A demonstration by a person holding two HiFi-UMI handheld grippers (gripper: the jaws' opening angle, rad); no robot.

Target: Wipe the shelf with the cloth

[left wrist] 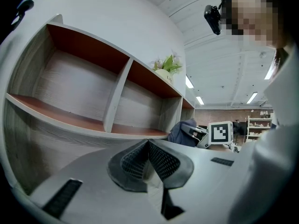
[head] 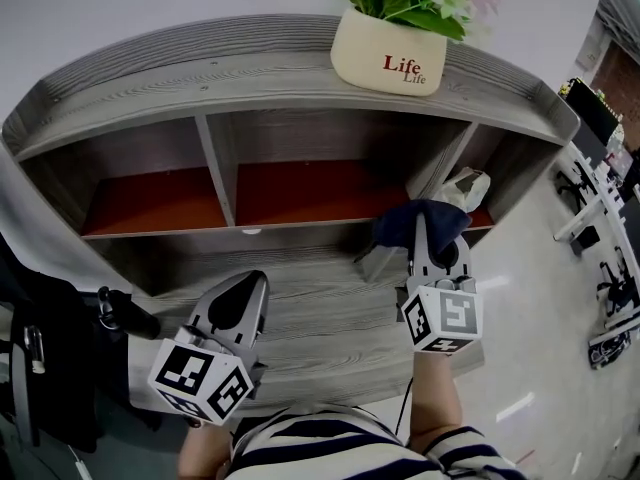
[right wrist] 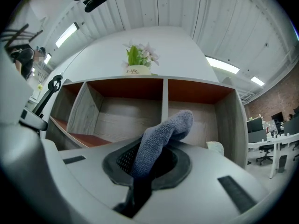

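The right claw [head: 432, 240] is clamped on the dark blue cloth [head: 422, 220], which hides its tips, at the mouth of the shelf's [head: 150, 68] right compartment. A pale object [head: 468, 186] behind it is half covered and unclear. The left claw [head: 238, 306] is closed and empty, over the grey wooden ledge [head: 320, 313]. Office desks [head: 600, 208] are cut off at the right.

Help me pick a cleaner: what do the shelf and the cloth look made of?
Shelf: grey board with streaky wood grain, matte, likely laminate or veneer; the compartment floors look smooth reddish-brown. Cloth: soft blue-grey fabric, perhaps microfibre, given its fine nubby weave.
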